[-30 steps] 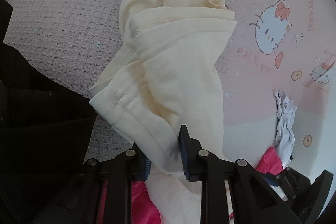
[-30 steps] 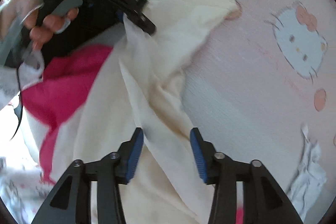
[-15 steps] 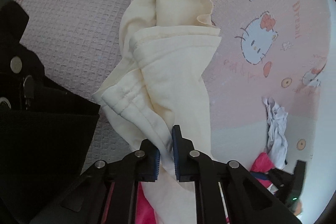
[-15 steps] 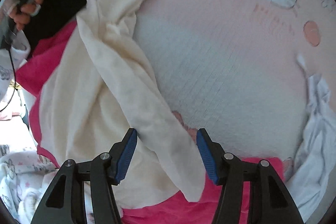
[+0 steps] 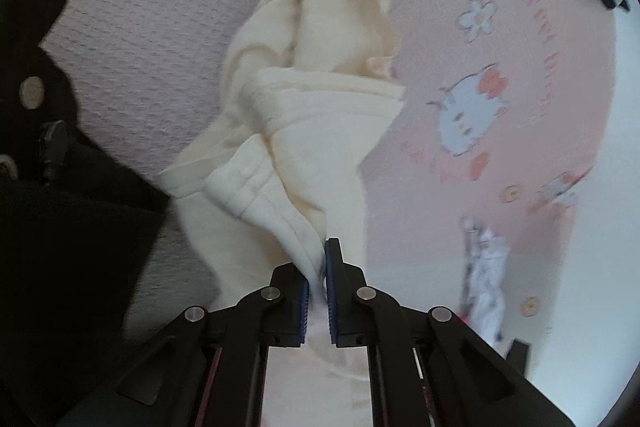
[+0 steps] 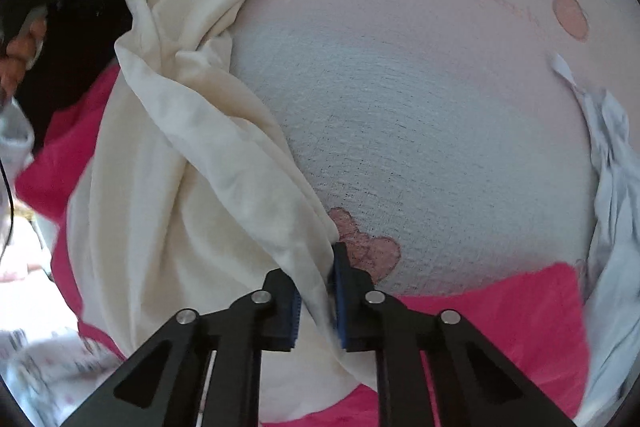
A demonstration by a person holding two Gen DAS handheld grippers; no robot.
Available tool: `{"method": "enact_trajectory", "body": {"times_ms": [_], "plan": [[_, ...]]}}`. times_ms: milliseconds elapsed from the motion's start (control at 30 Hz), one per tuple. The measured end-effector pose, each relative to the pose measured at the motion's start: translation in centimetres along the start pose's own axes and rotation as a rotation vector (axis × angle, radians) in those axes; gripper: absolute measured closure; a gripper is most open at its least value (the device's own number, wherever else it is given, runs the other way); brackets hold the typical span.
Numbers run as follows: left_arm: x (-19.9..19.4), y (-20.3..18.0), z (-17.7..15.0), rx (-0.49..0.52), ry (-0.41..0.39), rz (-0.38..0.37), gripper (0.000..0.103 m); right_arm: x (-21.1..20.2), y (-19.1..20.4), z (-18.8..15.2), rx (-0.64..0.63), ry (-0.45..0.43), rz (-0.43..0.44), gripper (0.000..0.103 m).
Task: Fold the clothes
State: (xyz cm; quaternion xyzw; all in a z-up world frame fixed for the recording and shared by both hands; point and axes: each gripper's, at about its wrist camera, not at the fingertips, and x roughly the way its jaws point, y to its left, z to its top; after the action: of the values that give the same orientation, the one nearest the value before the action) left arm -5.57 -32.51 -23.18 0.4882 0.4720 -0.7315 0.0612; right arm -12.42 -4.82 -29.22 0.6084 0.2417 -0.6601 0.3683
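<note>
My left gripper (image 5: 316, 291) clenched on hemmed edge of crumpled cream cotton garment (image 5: 320, 115); cloth trails away over pink waffle-weave cartoon-cat bedspread (image 5: 500, 155). My right gripper (image 6: 316, 303) closing, jaws pinching other edge of same garment (image 6: 192, 187). Magenta cloth (image 6: 500, 311) beneath. Pale grey-white rumpled cloth (image 6: 612, 179) at far right.
</note>
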Motion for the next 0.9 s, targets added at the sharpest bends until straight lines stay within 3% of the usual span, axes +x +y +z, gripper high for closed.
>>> {"method": "enact_trajectory", "body": {"times_ms": [233, 400, 500, 667, 800, 900], "plan": [[-0.7, -0.3, -0.2, -0.080, -0.066, -0.259, 0.099, -2.5, -0.7, -1.2, 0.101, -0.168, -0.067, 0.094], [-2.0, -3.1, 0.4, -0.074, -0.104, -0.358, 0.099, -5.7, -2.7, -3.1, 0.182, -0.306, -0.141, 0.095], [-2.2, -5.2, 0.8, -0.072, -0.127, -0.441, 0.099, -6.3, -3.2, -4.2, 0.225, -0.338, -0.165, 0.095], [-0.6, -9.4, 2.4, -0.029, -0.126, -0.471, 0.099, -7.5, -5.7, -4.9, 0.328, -0.407, -0.171, 0.095], [1.9, -13.5, 4.1, 0.008, -0.114, -0.484, 0.099, -7.9, -8.5, -4.5, 0.391, -0.417, -0.183, 0.095], [3.0, -16.2, 5.2, 0.046, -0.107, -0.483, 0.099, -7.5, -10.7, -3.0, 0.442, -0.400, -0.140, 0.095]]}}
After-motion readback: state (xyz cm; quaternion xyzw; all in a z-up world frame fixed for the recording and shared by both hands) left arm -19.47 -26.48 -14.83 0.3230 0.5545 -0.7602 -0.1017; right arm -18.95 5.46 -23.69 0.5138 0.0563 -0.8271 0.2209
